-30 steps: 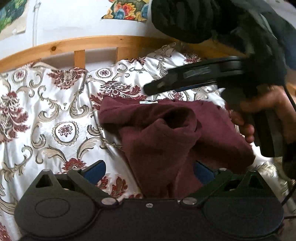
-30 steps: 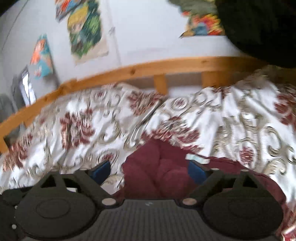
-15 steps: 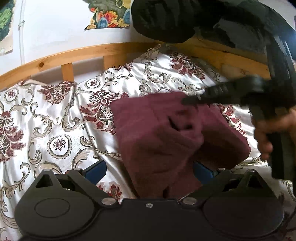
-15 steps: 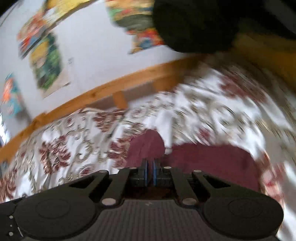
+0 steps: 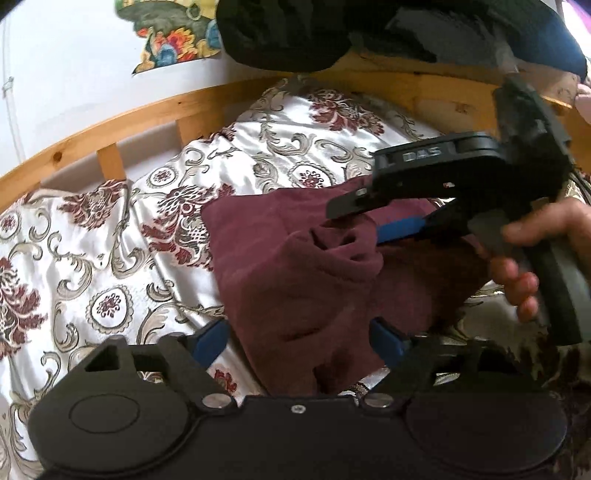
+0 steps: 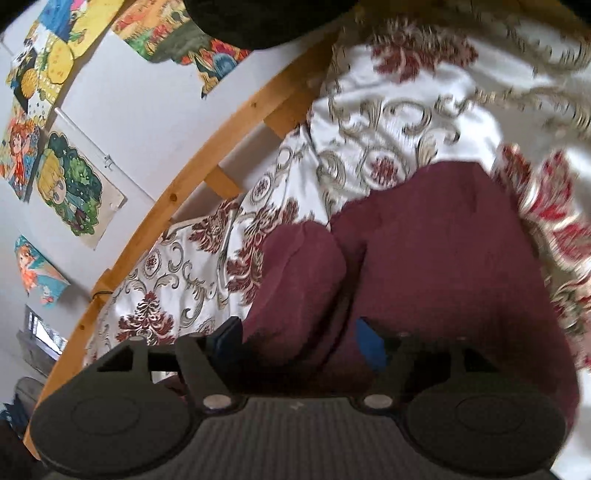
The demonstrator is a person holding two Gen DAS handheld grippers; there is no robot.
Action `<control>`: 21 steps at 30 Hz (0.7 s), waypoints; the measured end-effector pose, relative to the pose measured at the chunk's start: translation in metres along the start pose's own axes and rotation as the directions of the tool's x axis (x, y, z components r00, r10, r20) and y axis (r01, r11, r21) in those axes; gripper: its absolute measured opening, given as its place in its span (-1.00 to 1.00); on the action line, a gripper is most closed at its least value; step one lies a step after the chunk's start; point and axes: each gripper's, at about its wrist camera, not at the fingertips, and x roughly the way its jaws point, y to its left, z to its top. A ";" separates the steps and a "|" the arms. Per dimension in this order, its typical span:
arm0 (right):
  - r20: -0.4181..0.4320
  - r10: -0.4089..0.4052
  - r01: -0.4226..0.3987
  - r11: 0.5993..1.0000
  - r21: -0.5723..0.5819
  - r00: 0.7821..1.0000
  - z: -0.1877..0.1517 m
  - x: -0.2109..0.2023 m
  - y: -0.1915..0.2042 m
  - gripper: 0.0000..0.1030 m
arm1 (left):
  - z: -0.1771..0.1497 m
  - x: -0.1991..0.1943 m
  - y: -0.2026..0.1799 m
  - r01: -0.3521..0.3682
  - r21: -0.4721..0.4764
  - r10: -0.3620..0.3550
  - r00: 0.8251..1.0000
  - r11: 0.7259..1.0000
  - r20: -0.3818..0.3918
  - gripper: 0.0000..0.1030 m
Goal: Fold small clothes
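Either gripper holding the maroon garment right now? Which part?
Nothing is held. The left gripper and right gripper are both open around bunched folds of the maroon garment.

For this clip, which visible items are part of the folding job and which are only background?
Job: maroon garment; left gripper; right gripper.

Background: floral bedspread; wooden bed rail; wall posters; dark clothing at the top.

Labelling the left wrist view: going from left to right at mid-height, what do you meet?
Floral bedspread → maroon garment → right gripper → the hand holding it.
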 end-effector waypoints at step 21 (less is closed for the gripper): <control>0.125 0.019 0.016 0.963 -0.271 0.992 0.012 -0.006 0.008 -0.62 | 0.028 0.020 -0.044 0.053 0.085 -0.049 0.998 0.995 -0.048 -0.48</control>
